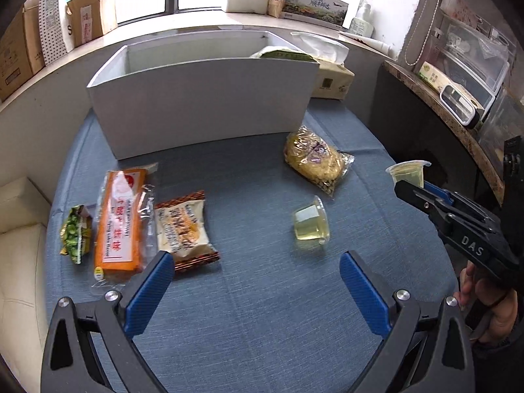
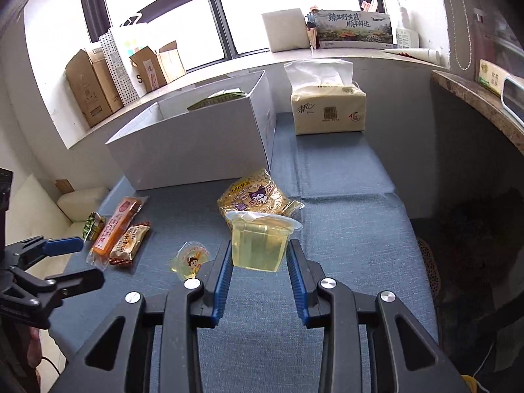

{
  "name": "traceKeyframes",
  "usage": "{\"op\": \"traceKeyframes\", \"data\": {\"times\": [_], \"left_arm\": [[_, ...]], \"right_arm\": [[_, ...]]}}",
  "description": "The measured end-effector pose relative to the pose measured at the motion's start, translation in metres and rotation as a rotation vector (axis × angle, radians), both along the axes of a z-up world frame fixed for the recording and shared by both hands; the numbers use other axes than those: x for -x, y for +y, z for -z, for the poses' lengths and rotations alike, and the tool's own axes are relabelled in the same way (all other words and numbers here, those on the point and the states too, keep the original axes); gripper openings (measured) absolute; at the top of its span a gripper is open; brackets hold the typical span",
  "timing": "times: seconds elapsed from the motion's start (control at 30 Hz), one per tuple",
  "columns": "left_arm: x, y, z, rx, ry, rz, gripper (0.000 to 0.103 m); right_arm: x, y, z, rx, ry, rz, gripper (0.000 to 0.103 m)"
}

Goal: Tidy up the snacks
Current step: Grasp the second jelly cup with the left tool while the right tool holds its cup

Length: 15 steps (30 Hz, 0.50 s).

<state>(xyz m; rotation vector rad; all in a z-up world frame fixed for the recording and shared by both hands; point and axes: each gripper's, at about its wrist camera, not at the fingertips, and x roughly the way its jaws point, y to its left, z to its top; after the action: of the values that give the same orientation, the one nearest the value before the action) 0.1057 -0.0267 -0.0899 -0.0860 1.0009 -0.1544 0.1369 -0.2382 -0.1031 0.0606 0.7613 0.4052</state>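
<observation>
Jelly cup clamped between the right gripper jaws, lifted at frame centre.

We count one green packet already inside the white box; six snacks remain outside it, including the tipped second cup and the yellow noodle pack. The left gripper hangs wide open, holding nothing. We judge open room between cup and box rim.

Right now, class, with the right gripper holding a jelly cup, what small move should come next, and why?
Probably carry the jelly cup forward and up toward the open white box. The right gripper is shut on the cup and already holds it above the blue cloth, and the box stands just ahead with a green packet already inside.
</observation>
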Motion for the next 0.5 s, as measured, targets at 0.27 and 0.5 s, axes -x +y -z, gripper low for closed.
{"op": "traceKeyframes", "data": {"times": [0.27, 0.5], "left_arm": [[-0.045, -0.044, 0.034, 0.033, 0.069, 0.05, 0.103], [-0.063, -0.067, 0.054, -0.027, 0.1, 0.072, 0.082]], "right_arm": [[0.016, -0.023, -0.011, -0.026, -0.017, 0.022, 0.036], [0.02, -0.033, -0.006, -0.024, -0.003, 0.035, 0.036]]}}
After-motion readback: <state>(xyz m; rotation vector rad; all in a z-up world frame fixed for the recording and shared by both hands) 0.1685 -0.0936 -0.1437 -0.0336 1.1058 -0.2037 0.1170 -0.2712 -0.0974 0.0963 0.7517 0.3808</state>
